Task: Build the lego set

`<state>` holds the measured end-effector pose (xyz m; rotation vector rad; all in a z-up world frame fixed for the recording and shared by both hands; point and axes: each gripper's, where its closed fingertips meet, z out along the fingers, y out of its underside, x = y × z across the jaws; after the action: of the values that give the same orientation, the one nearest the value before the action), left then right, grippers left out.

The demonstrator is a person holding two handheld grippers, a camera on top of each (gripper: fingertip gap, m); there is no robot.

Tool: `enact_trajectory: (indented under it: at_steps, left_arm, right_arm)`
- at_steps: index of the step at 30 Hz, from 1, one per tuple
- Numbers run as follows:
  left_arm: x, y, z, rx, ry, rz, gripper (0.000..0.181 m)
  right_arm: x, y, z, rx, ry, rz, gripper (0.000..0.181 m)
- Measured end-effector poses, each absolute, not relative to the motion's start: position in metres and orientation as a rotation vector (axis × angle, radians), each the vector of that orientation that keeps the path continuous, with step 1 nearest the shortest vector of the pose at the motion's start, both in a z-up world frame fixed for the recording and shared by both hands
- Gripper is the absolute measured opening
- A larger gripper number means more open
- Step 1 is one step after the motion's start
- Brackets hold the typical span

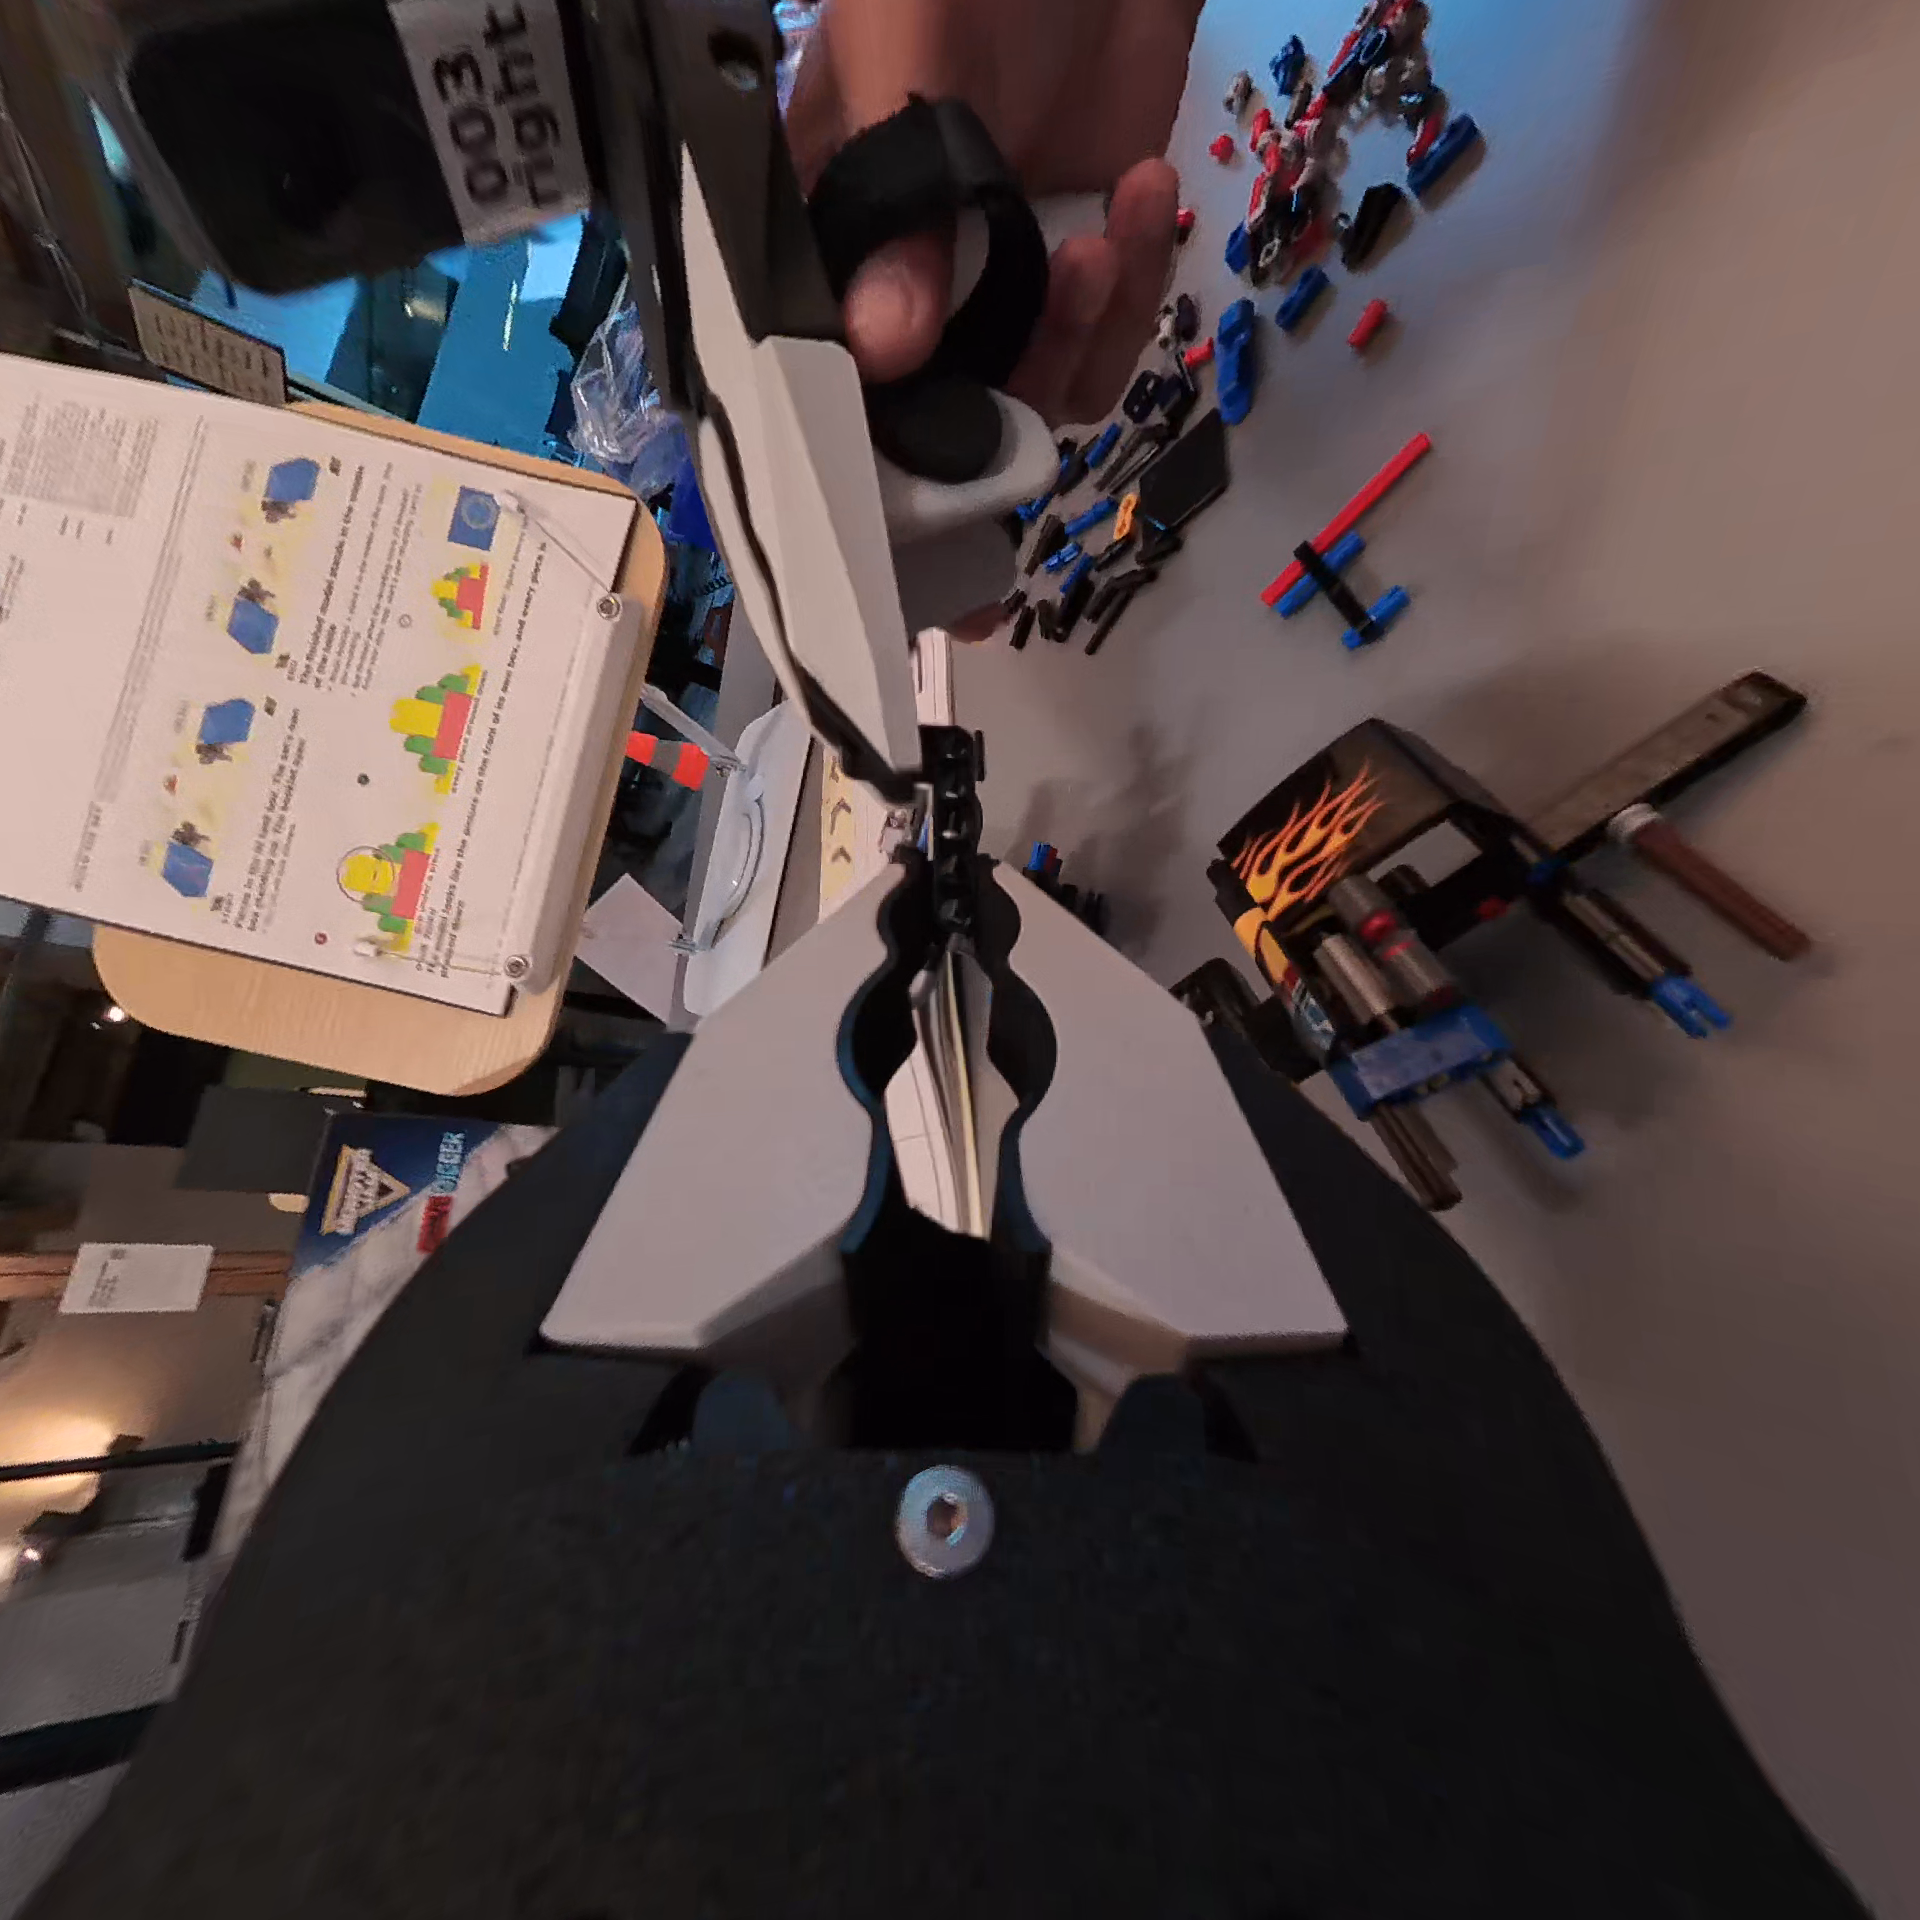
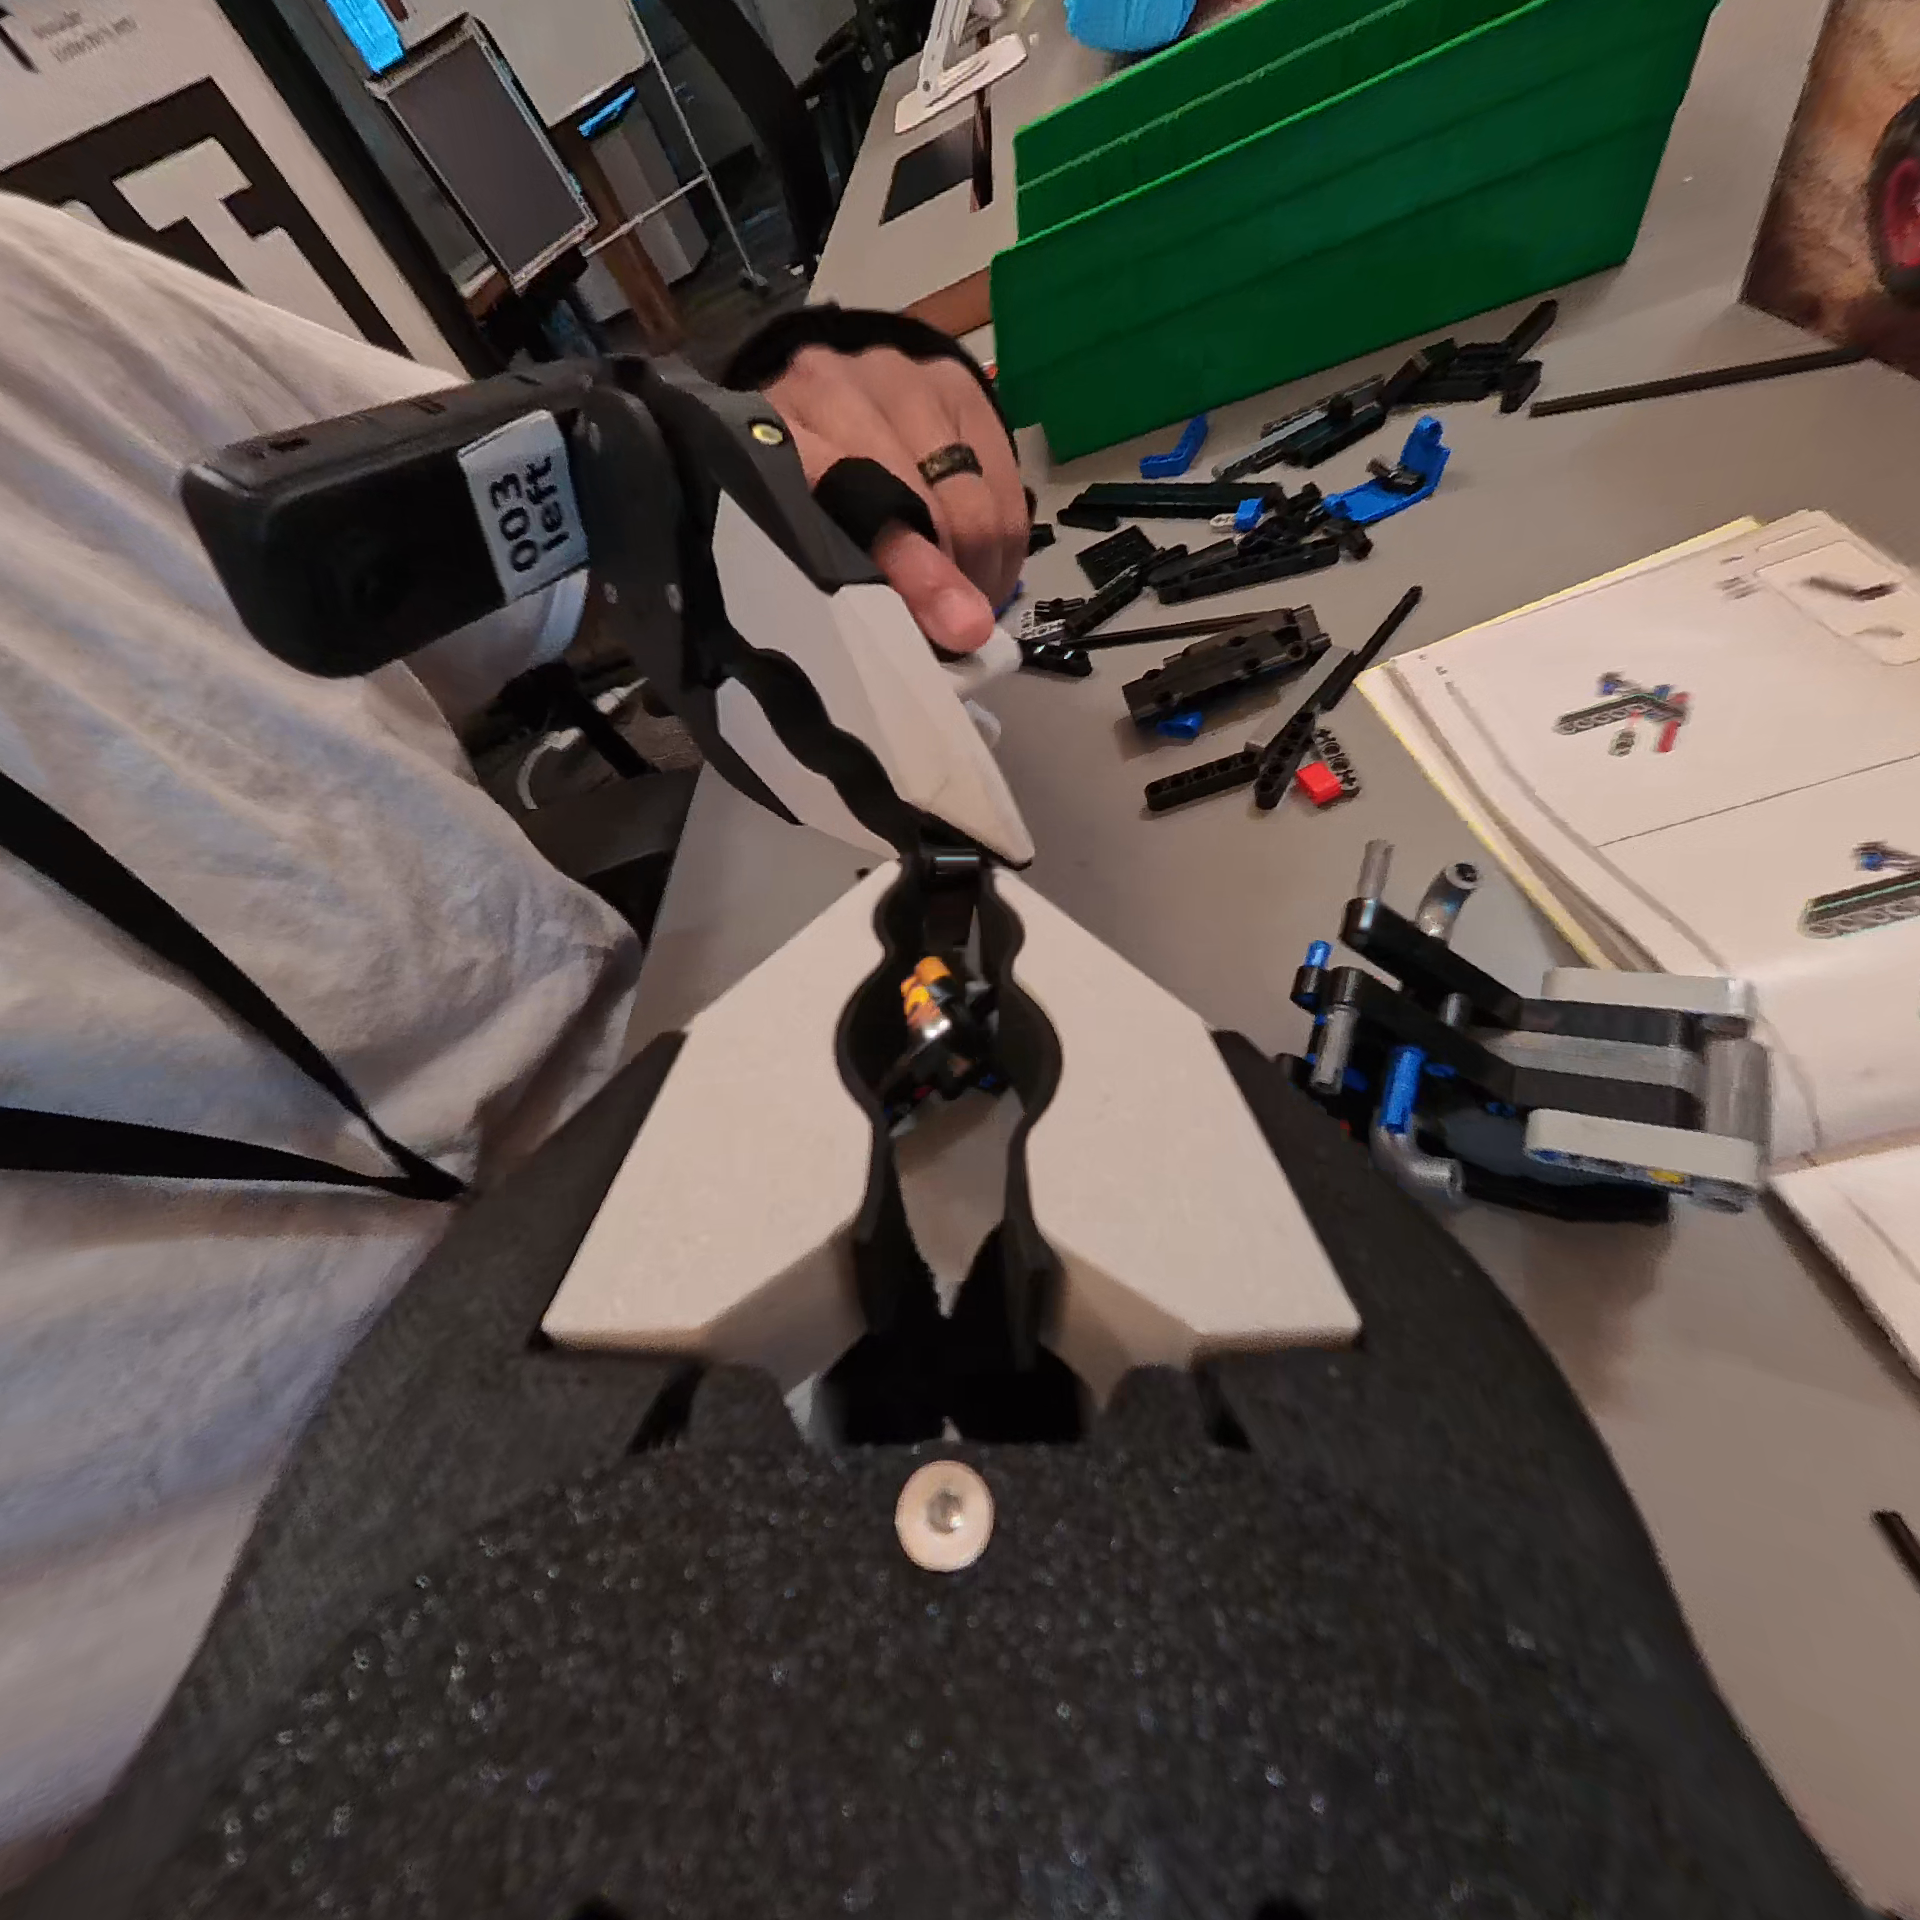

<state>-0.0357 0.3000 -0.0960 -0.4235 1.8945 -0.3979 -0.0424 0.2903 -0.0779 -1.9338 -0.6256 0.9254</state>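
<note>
My left gripper (image 1: 940,868) is shut on a small black lego piece (image 1: 951,779), held above the table. My right gripper (image 2: 940,878) comes in from the top of the left wrist view (image 1: 902,781) and is shut on the same piece (image 2: 948,862) from the other side. The left gripper shows in the right wrist view at upper left (image 2: 987,836). A black model part with flame stickers (image 1: 1340,831) lies on the table to the right. A grey and black assembly (image 2: 1558,1070) lies right of my right gripper.
Loose black and blue parts (image 1: 1122,520) and a red and blue cluster (image 1: 1340,135) lie on the grey table (image 1: 1662,416). A red axle with blue pins (image 1: 1340,551) lies apart. An instruction sheet on a wooden stand (image 1: 312,675), open booklets (image 2: 1662,707) and green bins (image 2: 1351,208) stand around. The tips of both grippers are at nearly the same place.
</note>
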Motion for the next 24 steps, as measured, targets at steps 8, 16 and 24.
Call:
enact_trajectory:
  at_steps: [8, 16, 24]
  left_arm:
    - [-0.053, 0.380, -0.112, -0.783, 1.816, -0.327, 0.005]
    - [-0.063, 0.416, -0.117, -1.055, 1.785, -0.464, 0.005]
    - [-0.064, 0.393, -0.119, -1.076, 1.829, -0.611, 0.005]
  right_arm:
    - [0.025, 0.327, -0.065, -1.901, -0.442, 0.303, 0.023]
    - [0.057, 0.339, -0.089, -1.960, -0.403, 0.059, 0.022]
    - [0.106, 0.299, -0.062, -2.041, -0.317, 0.059, 0.024]
